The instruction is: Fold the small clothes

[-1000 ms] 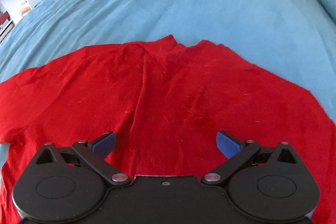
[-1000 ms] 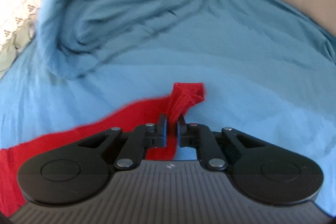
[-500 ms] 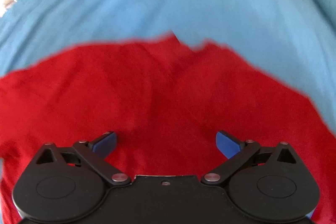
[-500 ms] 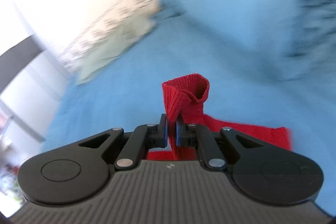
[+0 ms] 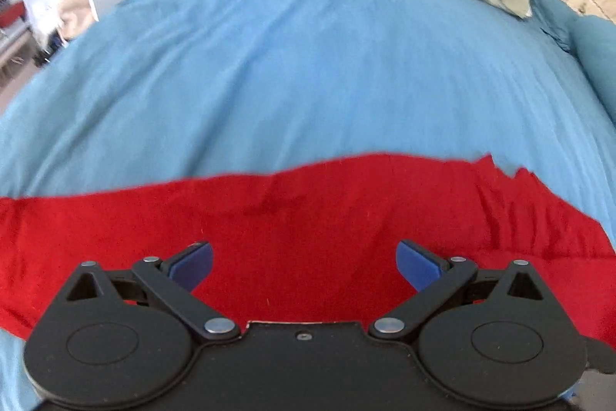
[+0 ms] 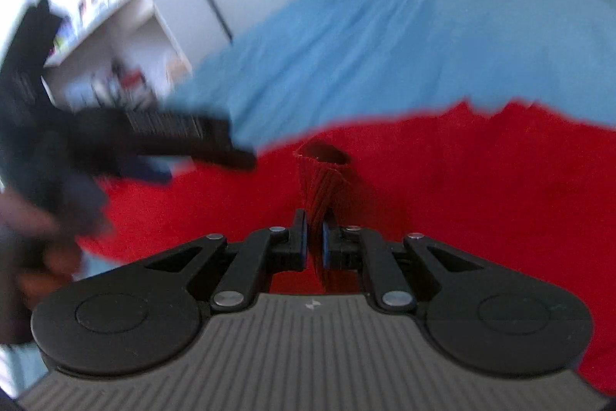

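My right gripper (image 6: 315,244) clamps the red garment's (image 6: 481,187) cuff (image 6: 325,176), 1st fold underway; left gripper (image 5: 304,259) fingers apart above it.

Red garment (image 5: 308,218): matt knit cloth; ribbed cuff (image 6: 323,180) coarser in texture. Blue bedsheet (image 5: 308,64): smooth matt woven cloth, fine creases. Right gripper (image 6: 315,241): matt black plastic links, bright metal pivot pins, ridged grey body. Left gripper (image 5: 304,262): same black plastic, smooth blue finger pads (image 5: 417,262).

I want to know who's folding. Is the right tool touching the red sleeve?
Touching. In the right wrist view, the right tool is shut on the ribbed cuff of the red sweater, with fabric pinched between its fingers.
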A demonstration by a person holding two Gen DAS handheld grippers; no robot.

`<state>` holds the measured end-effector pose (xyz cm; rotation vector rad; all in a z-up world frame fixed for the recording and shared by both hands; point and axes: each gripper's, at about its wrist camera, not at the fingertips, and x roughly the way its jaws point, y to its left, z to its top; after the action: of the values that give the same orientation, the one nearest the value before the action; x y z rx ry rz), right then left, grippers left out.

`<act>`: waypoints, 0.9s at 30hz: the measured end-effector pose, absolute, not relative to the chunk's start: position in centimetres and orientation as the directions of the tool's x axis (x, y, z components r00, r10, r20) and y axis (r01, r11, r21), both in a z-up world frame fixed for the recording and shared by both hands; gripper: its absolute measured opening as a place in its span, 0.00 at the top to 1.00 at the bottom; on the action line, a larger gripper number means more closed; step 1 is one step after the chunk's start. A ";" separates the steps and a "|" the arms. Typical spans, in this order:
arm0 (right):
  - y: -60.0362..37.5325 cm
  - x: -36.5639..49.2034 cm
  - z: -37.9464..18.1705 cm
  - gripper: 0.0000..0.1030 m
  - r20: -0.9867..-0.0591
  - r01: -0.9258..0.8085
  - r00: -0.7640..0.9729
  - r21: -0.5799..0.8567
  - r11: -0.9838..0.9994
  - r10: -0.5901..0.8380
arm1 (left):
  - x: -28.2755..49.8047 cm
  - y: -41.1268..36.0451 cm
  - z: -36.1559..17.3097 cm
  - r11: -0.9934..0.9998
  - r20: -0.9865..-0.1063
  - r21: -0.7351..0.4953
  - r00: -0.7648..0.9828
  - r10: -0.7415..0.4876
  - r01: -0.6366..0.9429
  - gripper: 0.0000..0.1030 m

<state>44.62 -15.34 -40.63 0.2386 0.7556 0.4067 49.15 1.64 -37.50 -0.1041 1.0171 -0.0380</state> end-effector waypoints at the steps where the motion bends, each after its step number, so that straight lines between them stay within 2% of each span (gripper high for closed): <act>1: -14.6 44.4 -41.5 0.78 -0.631 -0.278 0.645 0.332 0.901 0.431 | 49.0 1.9 -37.8 0.993 -0.848 -0.122 0.520 -0.100 -0.007 0.00; 4: -13.8 43.8 -42.9 0.70 -0.650 -0.291 0.645 0.277 0.916 0.402 | 48.6 2.0 -38.7 0.981 -0.844 -0.190 0.505 -0.179 0.031 0.00; 6: -13.6 43.5 -42.8 0.45 -0.648 -0.320 0.645 0.252 0.913 0.405 | 47.9 1.5 -38.9 0.970 -0.842 -0.235 0.485 -0.235 0.060 0.00; 7: -13.6 42.9 -42.6 0.19 -0.650 -0.329 0.648 0.232 0.916 0.397 | 47.7 1.2 -39.0 0.963 -0.840 -0.260 0.474 -0.264 0.076 0.00; 8: -13.6 42.1 -42.6 0.09 -0.650 -0.330 0.659 0.202 0.922 0.378 | 47.8 1.1 -39.1 0.956 -0.838 -0.278 0.464 -0.288 0.090 0.01; 10: -13.9 41.0 -42.3 0.09 -0.639 -0.354 0.679 0.148 0.924 0.362 | 47.4 0.3 -39.1 0.945 -0.835 -0.304 0.445 -0.324 0.119 0.02; 12: -14.2 40.0 -41.9 0.09 -0.658 -0.342 0.677 0.114 0.933 0.328 | 47.4 -0.9 -39.4 0.937 -0.839 -0.314 0.418 -0.350 0.155 0.08; 15: -16.9 38.0 -41.4 0.09 -0.674 -0.304 0.666 0.147 0.941 0.320 | 47.4 -2.6 -40.2 0.932 -0.850 -0.314 0.383 -0.362 0.183 0.23; 19: -19.7 36.6 -41.0 0.09 -0.683 -0.246 0.665 0.183 0.952 0.303 | 47.4 -3.5 -40.5 0.947 -0.848 -0.272 0.421 -0.320 0.171 0.31; 22: -20.6 36.5 -41.1 0.09 -0.687 -0.226 0.664 0.191 0.955 0.295 | 47.7 -3.2 -40.9 0.959 -0.851 -0.244 0.444 -0.282 0.142 0.56; 24: -20.5 36.6 -41.0 0.09 -0.685 -0.213 0.672 0.186 0.959 0.282 | 48.0 -3.0 -41.0 0.968 -0.860 -0.218 0.444 -0.252 0.126 0.93; 27: -20.5 37.4 -40.7 0.09 -0.681 -0.191 0.680 0.192 0.963 0.271 | 48.2 -2.5 -40.8 0.964 -0.857 -0.239 0.441 -0.266 0.116 0.95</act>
<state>37.36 -20.45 -40.70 0.1079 0.7812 0.2602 48.23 -2.54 -40.79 -0.1525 1.0892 -0.2383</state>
